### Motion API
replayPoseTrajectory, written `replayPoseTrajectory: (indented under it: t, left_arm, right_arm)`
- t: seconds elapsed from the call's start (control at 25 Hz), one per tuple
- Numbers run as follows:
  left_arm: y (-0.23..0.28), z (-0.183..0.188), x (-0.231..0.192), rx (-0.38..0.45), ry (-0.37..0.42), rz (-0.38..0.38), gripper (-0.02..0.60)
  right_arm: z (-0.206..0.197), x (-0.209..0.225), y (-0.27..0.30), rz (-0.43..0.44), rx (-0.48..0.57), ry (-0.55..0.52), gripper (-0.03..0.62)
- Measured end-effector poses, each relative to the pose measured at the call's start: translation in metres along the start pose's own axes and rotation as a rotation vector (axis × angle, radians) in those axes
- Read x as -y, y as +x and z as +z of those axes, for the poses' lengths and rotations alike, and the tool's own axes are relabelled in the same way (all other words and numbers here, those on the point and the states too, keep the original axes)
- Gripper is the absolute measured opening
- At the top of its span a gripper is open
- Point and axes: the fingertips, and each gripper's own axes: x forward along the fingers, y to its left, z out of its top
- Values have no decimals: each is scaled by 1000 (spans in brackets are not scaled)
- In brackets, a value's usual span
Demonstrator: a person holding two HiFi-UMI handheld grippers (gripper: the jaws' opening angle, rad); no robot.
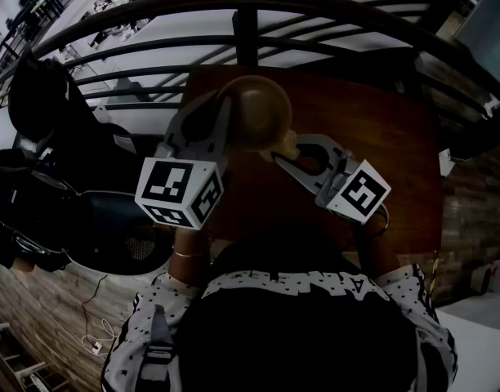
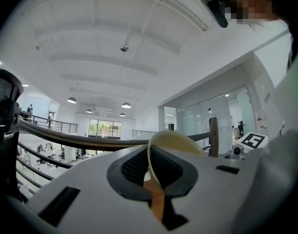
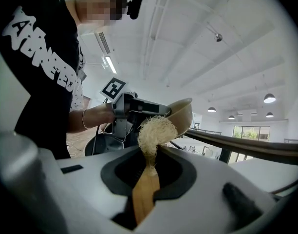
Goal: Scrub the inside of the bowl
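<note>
While the left gripper [image 1: 225,119] holds the bowl [image 1: 258,111] up in the air over the dark red-brown table [image 1: 389,129], its 2 jaws sit nearly together, clamped on the bowl's wall at the rim. In the left gripper view the cream rim [image 2: 174,139] rises out from between the dark pads [image 2: 134,167], with 1 pad on each side of the wall. Bowl is tipped on its side: head view sees only its rounded tan outside, and the right gripper view sees the mouth [image 3: 182,112] turned toward that gripper. Right gripper [image 1: 289,158] comes in from the bowl's lower right, jaws narrow and shut on the flat wooden handle [image 3: 144,194] of a brush [image 3: 156,133]. The handle runs straight down the slot between the 2 jaws, and the pale fibre head sticks out past the tips and sits at the bowl's lower rim, overlapping it. Can't tell whether the fibres actually press on the inner wall. The 2 grippers are close, tips nearly meeting at the bowl, marker cubes [image 1: 180,190] toward the person. Person's left forearm with a thin bracelet [image 1: 189,254] shows under the left cube. Curved dark railing [image 1: 234,11] runs behind the table, black chair [image 1: 111,227] off to the left, wood-look floor [image 1: 62,317] below
</note>
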Motion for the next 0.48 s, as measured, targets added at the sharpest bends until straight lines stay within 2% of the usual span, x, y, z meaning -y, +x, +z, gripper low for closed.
replayPoseTrajectory:
  t: [0.48]
  left_arm:
    - [-8,1,1,13,-1,-12,25]
  right_arm:
    - [-1,-15,12,16,-8,-5,60]
